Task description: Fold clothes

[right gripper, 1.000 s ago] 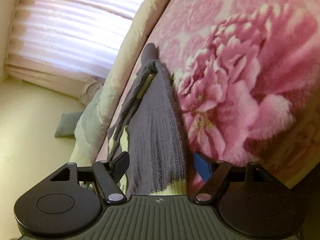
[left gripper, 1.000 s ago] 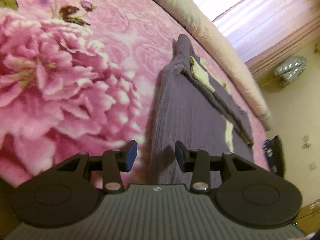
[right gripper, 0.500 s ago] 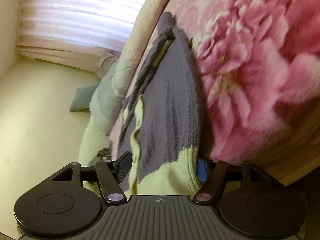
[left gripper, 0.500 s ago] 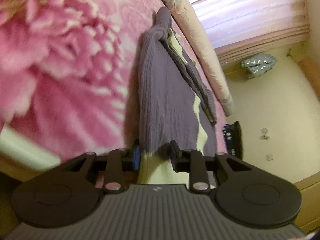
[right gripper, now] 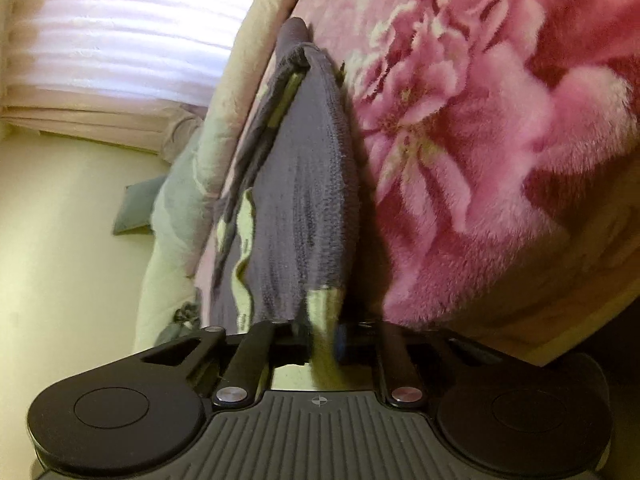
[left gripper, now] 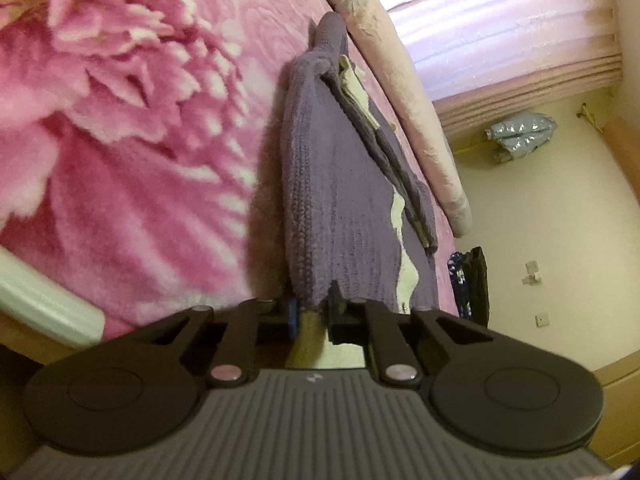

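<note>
A purple knit sweater point(left gripper: 340, 200) with pale yellow trim lies lengthwise on the pink floral blanket point(left gripper: 120, 140). Its near end is lifted off the bed. My left gripper point(left gripper: 312, 316) is shut on the sweater's near hem at one corner. My right gripper point(right gripper: 320, 336) is shut on the yellow hem point(right gripper: 324, 312) at the other corner. In the right wrist view the sweater point(right gripper: 304, 184) rises in a ridge from the far end toward the jaws. A folded sleeve point(left gripper: 384, 148) lies on top of the body.
A pale rolled quilt point(left gripper: 404, 80) runs along the bed's far edge by the pink curtain point(left gripper: 500, 32). The wooden bed frame point(left gripper: 24, 344) is near. A silver bag point(left gripper: 520, 132) and dark items point(left gripper: 472, 280) sit on the cream floor.
Both grippers went from open over the sweater's near end to shut on its hem. The hem has been lifted off the blanket toward the cameras.
</note>
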Available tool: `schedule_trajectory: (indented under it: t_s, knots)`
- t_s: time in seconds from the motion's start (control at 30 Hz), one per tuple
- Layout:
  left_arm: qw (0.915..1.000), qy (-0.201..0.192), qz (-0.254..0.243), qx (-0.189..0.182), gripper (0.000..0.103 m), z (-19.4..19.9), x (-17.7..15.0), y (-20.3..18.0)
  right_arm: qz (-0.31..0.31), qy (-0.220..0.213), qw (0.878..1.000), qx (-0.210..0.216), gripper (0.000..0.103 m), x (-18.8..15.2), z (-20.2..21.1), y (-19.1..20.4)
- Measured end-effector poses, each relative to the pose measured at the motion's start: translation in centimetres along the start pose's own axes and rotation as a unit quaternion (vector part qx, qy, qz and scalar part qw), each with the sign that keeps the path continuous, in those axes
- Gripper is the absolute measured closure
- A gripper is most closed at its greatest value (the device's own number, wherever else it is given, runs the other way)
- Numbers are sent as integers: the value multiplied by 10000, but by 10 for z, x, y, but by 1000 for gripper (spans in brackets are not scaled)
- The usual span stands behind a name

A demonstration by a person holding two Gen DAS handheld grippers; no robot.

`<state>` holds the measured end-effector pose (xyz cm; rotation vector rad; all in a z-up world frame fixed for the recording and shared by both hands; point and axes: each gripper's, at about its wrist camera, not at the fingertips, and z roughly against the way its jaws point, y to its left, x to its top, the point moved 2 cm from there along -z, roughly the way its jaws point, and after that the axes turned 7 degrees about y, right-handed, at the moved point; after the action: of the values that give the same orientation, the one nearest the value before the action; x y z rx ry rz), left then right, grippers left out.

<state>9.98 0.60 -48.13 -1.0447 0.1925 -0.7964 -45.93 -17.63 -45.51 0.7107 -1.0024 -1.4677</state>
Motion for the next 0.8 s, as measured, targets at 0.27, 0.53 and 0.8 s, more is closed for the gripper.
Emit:
schedule_trajectory:
  t_s: [0.27, 0.53, 0.8]
  knots:
    - [9972, -316, -676, -57, 96, 26, 7, -44, 944, -133, 9945, 441, 96, 10, 28, 59]
    - [9927, -539, -1057, -192, 96, 62, -7, -73, 1048, -291, 9921, 617, 96, -14, 54, 78]
    - [9925, -665, -969, -342, 96, 132, -86, -69, 1044, -270, 9907, 824, 96, -80, 106, 82]
